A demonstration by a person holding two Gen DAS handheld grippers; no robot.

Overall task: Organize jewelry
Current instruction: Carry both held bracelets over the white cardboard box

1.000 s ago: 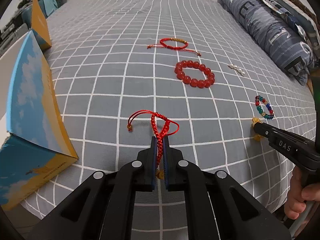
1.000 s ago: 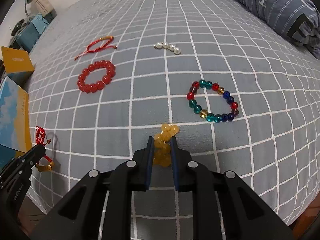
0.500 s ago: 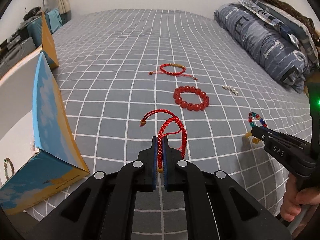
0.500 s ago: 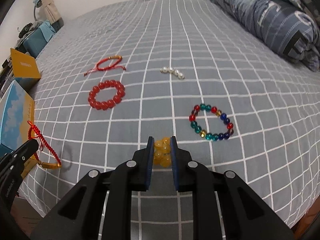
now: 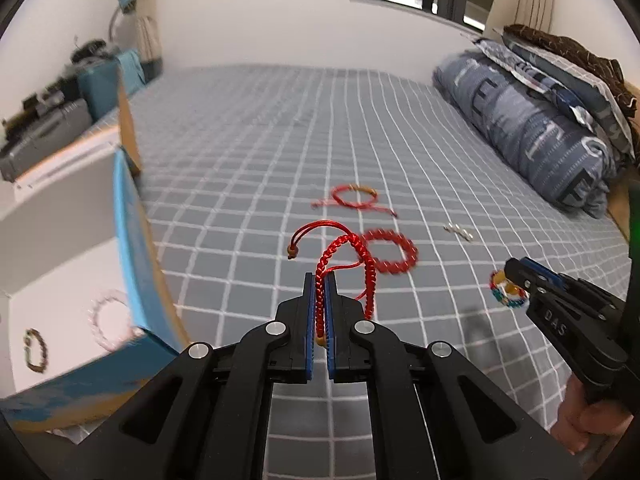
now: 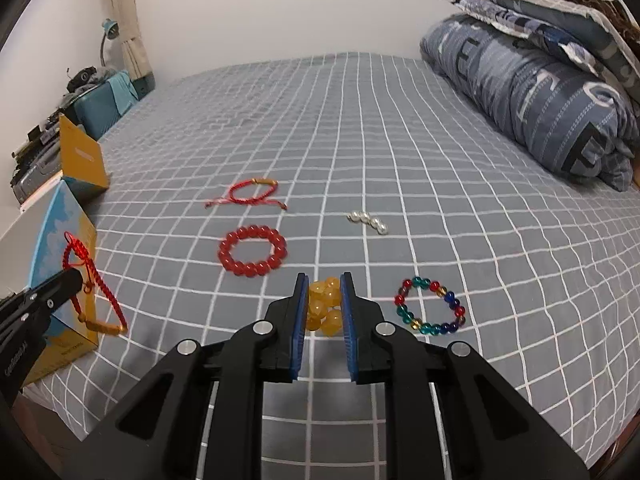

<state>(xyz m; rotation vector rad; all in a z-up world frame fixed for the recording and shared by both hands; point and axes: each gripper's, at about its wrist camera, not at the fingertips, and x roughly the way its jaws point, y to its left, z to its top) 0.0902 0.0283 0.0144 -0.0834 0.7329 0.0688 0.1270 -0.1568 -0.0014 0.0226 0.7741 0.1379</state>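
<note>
**Both bracelets lifted off the bed**

Raised since a second ago, the left gripper (image 5: pixel 319 280) is clamped on the braided red bracelet (image 5: pixel 346 264), its bead end hidden between the jaws. The right gripper (image 6: pixel 324 280) pinches bunched amber beads (image 6: pixel 324 308); their full loop is obscured.

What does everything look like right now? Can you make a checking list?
Surface: bed, grey checked sheet.
Job's things: red bead bracelet, red cord bracelet, pearls and colourful bead bracelet lie apart; open box holds two bracelets.
Clutter: nothing seen on sheet.
Grippers: left gripper pinches braided red bracelet; right gripper pinches yellow beads.
Cables: nothing seen.
Surroundings: folded quilt, window, desk lamp.
</note>
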